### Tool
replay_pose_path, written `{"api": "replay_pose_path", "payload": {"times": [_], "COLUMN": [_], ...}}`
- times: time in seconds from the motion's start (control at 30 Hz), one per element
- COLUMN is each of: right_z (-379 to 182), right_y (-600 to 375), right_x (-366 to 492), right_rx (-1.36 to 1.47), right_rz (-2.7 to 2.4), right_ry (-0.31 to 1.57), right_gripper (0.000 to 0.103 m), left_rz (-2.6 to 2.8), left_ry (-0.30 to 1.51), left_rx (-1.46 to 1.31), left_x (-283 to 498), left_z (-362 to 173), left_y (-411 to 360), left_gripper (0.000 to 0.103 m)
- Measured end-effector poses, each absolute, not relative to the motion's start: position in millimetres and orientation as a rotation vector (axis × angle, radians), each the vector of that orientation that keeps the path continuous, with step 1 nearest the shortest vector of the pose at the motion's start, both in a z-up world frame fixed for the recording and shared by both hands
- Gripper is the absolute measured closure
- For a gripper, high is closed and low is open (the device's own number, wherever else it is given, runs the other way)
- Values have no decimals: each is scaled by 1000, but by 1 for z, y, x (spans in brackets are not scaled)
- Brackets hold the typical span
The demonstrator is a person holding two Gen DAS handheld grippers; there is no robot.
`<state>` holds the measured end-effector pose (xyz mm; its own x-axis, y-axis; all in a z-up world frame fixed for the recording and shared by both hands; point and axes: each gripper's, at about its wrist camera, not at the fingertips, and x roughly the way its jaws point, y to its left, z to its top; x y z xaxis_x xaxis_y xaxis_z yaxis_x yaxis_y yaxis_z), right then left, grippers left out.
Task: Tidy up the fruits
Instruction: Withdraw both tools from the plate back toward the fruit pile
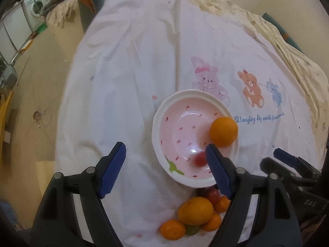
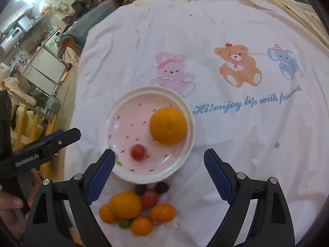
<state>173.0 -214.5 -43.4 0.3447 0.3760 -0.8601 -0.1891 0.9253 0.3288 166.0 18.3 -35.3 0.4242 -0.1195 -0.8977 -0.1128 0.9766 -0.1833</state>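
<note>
A bed (image 2: 236, 160) under a white cartoon-print sheet (image 2: 144, 41) carried a pink plate (image 2: 123, 111) and, beside it, a fruit pile (image 2: 135, 210).

The white sheet (image 2: 236, 135) has blue curly writing on it, just under the bear and elephant pictures. From the right wrist view it says "Hi!enjoy life with friends". From the left wrist view the same words are small and blurry, and only "Hi!enjoy" can be made out. The left gripper (image 2: 61, 139) has white letters on its black side that say "GenRobot.AI". The right gripper (image 1: 287, 158) has grey letters on its black body, maybe "DAS", but they are too dim to be sure
</note>
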Motion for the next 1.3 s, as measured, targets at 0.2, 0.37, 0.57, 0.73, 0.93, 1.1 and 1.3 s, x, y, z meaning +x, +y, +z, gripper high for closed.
{"api": "replay_pose_path", "payload": {"times": [0.2,0.37,0.57,0.73,0.93,1.1,1.3], "right_z": [-24,-19,-20,-36,-50,-57,-60], "right_y": [-217,-225,-235,-249,-251,-247,-252], "right_x": [146,121,100,93,102,105,107], "right_rx": [181,205,245,256,264,255,286], "right_rz": [373,364,351,290,249,251,234], "right_ry": [1140,1125,1113,1098,1114,1133,1147], "right_gripper": [13,13,13,13,13,13,13], "left_rz": [-38,-63,-72,-88,-85,-103,-104], "left_ry": [1097,1088,1098,1071,1084,1113,1173], "left_rx": [-206,-176,-161,-168,-161,-142,-148], "left_x": [141,120,104,98,100,100,102], "left_z": [-17,-9,-17,-27,-38,-46,-63], "left_y": [13,4,-5,-8,-13,-21,-23], "left_gripper": [26,26,26,26,26,26,26]}}
